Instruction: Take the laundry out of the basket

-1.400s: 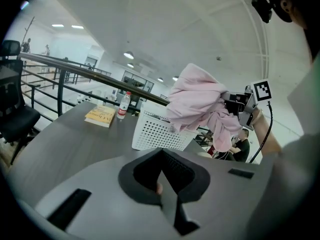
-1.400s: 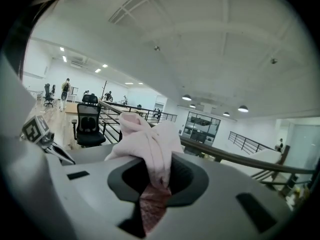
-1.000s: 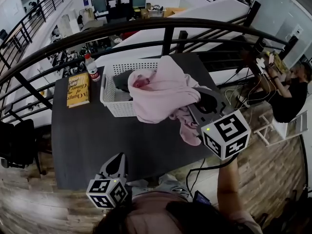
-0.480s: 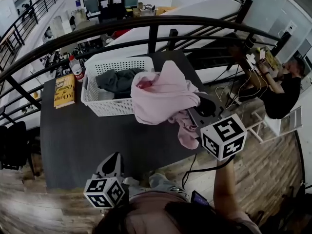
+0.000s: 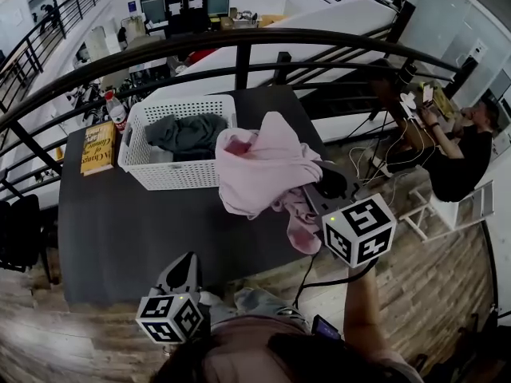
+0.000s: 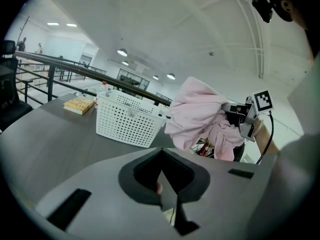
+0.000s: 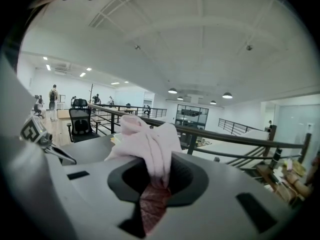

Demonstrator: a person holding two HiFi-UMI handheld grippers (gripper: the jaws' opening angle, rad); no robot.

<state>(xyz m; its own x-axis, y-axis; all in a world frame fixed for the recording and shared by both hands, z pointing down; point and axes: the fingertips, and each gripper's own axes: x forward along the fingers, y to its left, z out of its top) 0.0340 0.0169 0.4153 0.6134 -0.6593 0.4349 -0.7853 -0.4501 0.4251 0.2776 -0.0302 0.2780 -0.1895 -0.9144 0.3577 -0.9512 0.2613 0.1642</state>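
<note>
While the right tool [image 7: 152,194] is clenching the pink garment [image 5: 259,162] beside the basket [image 5: 172,174], it's prob. needing setting down on bare desk [image 5: 144,230], not overhanging the edge; left tool [image 6: 162,184] is idling closed, empty.

basket [image 5: 172,174] on table [image 5: 160,230] | book [image 5: 97,147] left of basket | clothes [image 5: 188,134] in basket | garment [image 5: 267,162] right of basket

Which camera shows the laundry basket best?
The head view: looks down into the basket, showing dark clothes inside. The left gripper view shows only its side wall; in the right gripper view the pink garment mostly hides it.
</note>
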